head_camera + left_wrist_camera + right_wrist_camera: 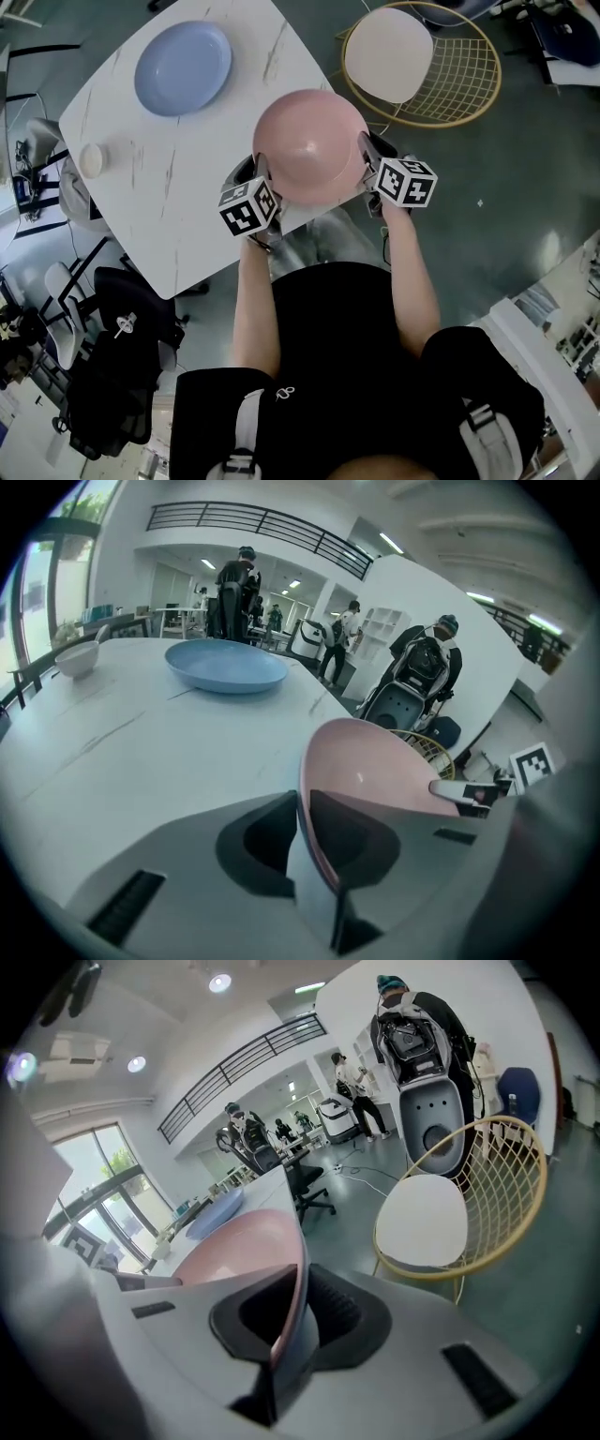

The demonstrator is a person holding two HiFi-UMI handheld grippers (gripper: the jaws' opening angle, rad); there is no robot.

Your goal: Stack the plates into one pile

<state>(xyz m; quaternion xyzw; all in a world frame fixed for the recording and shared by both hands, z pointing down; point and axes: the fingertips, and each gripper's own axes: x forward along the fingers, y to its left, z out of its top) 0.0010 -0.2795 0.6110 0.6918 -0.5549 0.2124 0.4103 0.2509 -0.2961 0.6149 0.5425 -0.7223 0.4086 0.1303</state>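
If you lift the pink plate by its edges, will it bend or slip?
Probably stiff: the pink plate holds its round shape though the left gripper and right gripper pinch only its rim. Its glossy surface looks smooth, so it might slip.

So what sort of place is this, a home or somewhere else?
Probably a large open office or lab hall, not a home. A railed mezzanine runs overhead, several people stand in the background near an office chair, and there are tall windows.
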